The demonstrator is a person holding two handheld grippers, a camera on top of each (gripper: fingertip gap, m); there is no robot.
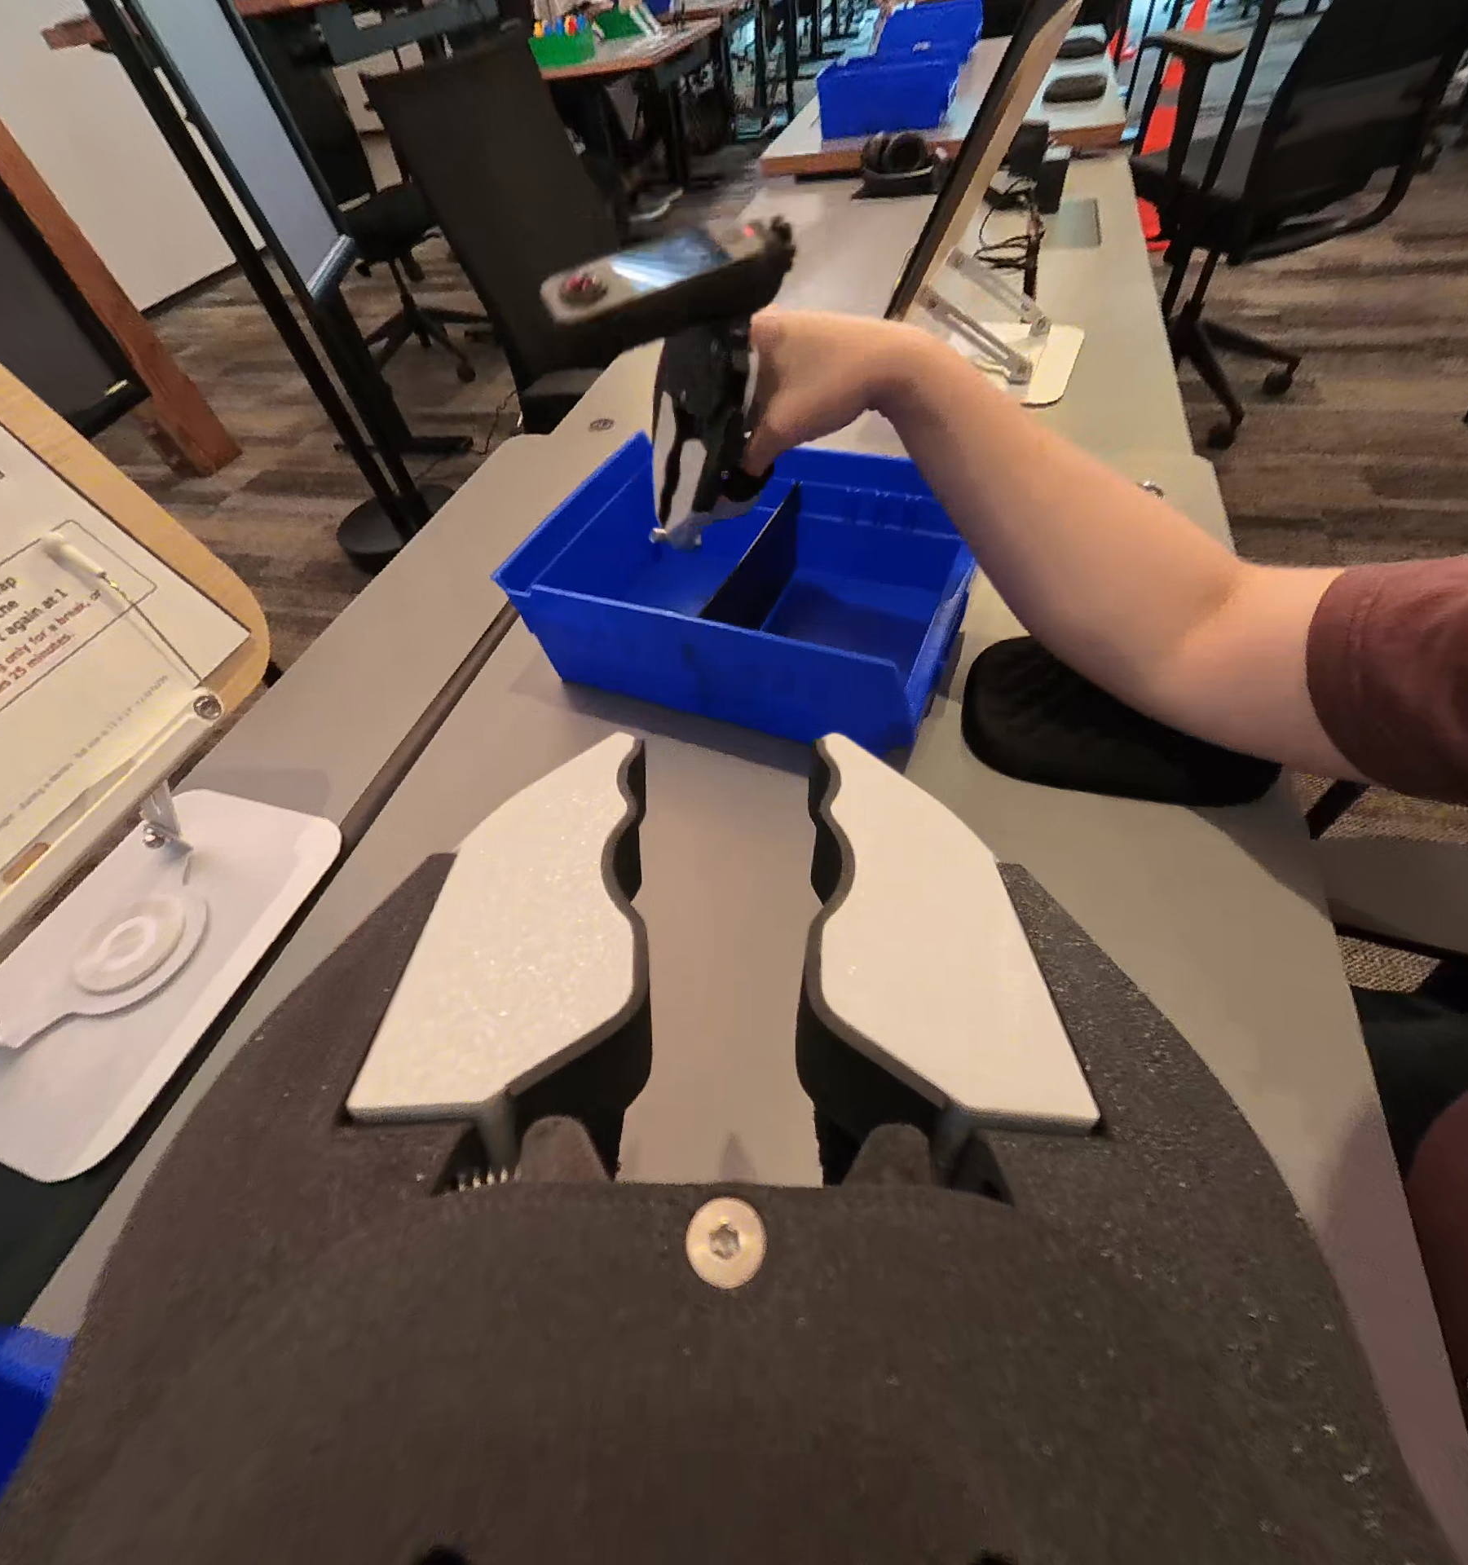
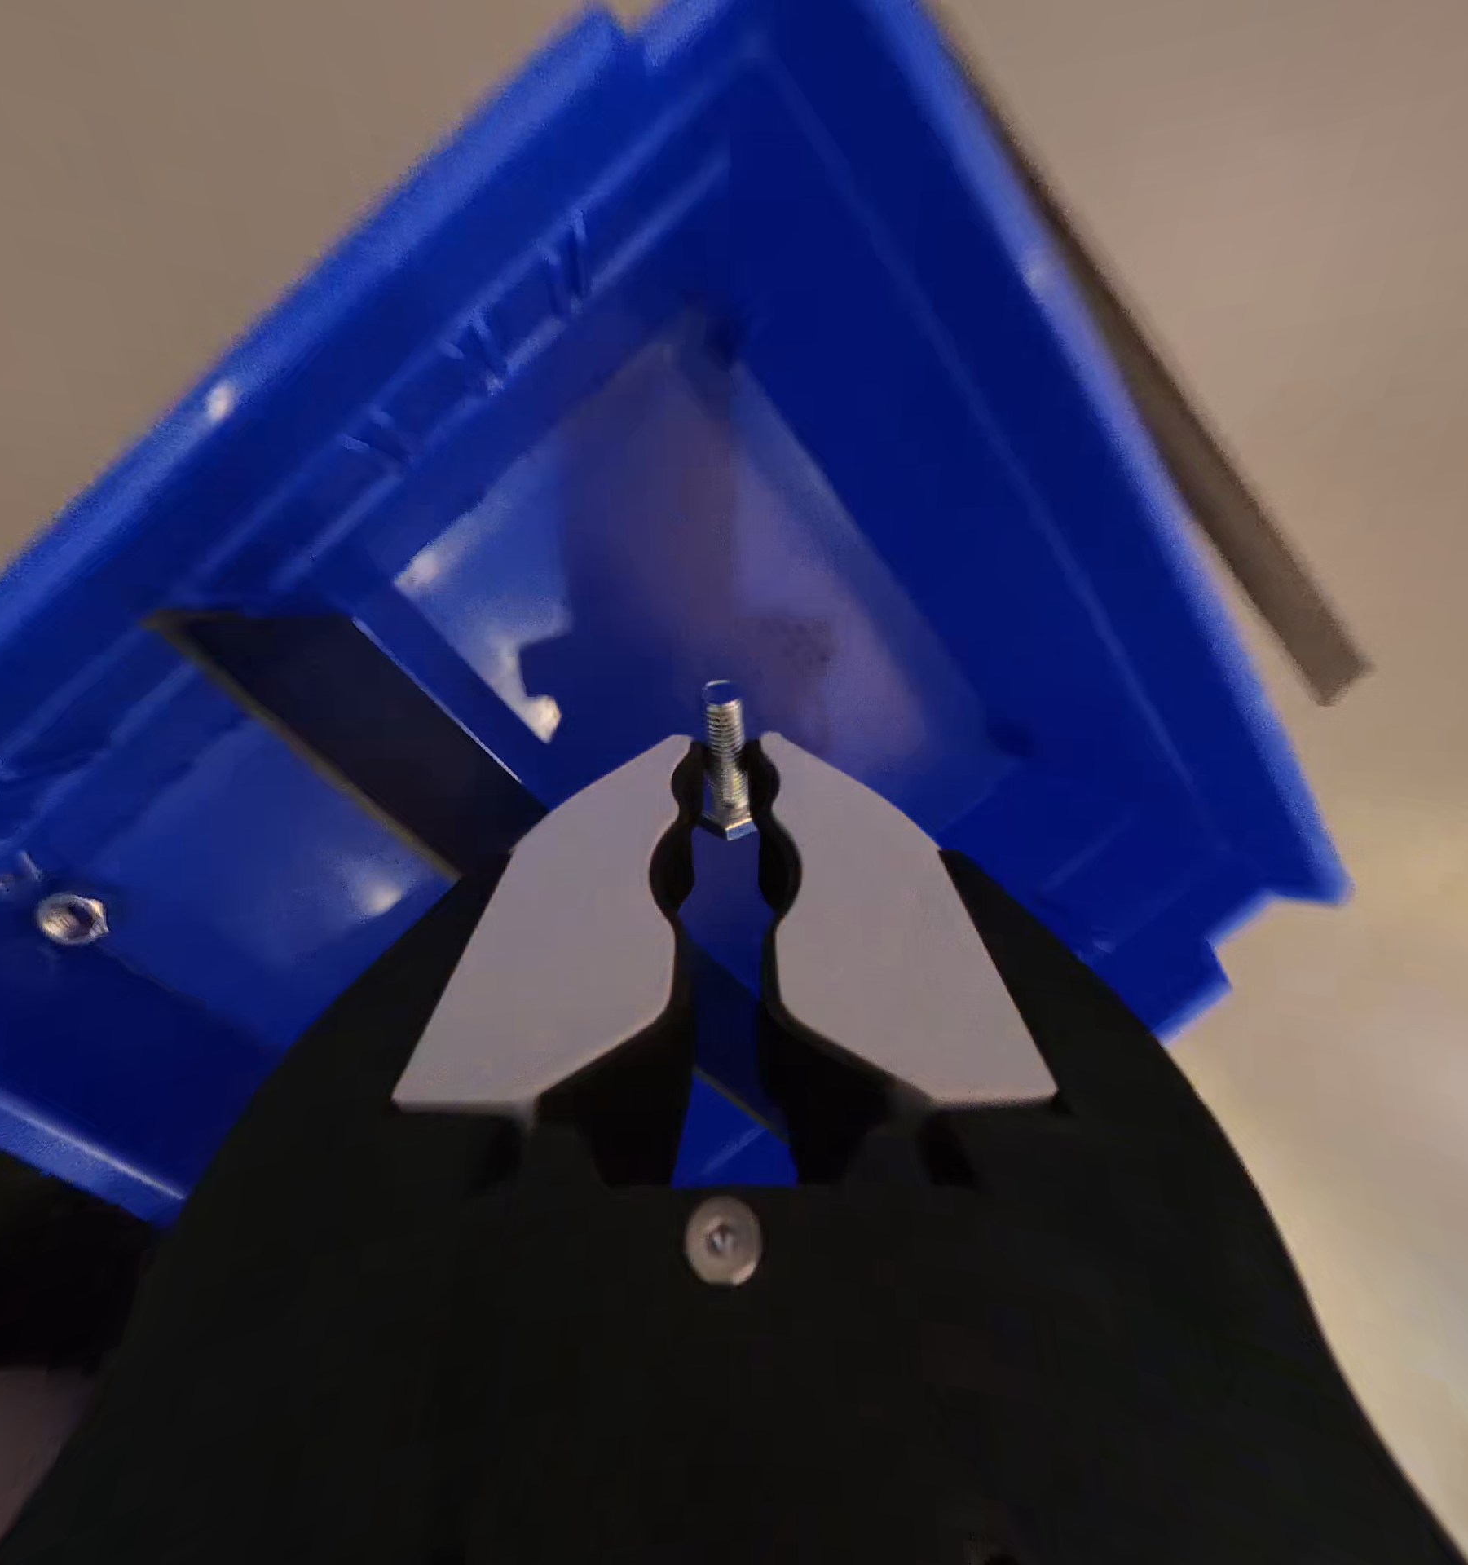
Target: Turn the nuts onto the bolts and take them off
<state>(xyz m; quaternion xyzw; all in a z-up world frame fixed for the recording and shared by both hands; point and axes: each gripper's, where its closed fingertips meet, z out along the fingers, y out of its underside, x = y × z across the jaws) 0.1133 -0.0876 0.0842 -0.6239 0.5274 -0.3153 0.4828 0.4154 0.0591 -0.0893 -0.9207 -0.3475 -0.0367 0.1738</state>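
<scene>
Between the right gripper's (image 2: pixel 726 745) pale grey fingers (image 2: pixel 582 931) on black sits a silver bolt (image 2: pixel 726 783); beyond them a bright blue bin (image 2: pixel 925 508), dark divider (image 2: pixel 358 720), silver nut (image 2: pixel 70 917) left.

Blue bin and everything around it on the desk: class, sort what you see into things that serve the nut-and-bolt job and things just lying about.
Belongs to the job:
- bolt, clamped in the right gripper
- nut, lying in the bin's other compartment
- blue bin
- left gripper, open, holding nothing

Just lying about:
- instruction sheet on a stand
- black pad
- headphones
</scene>
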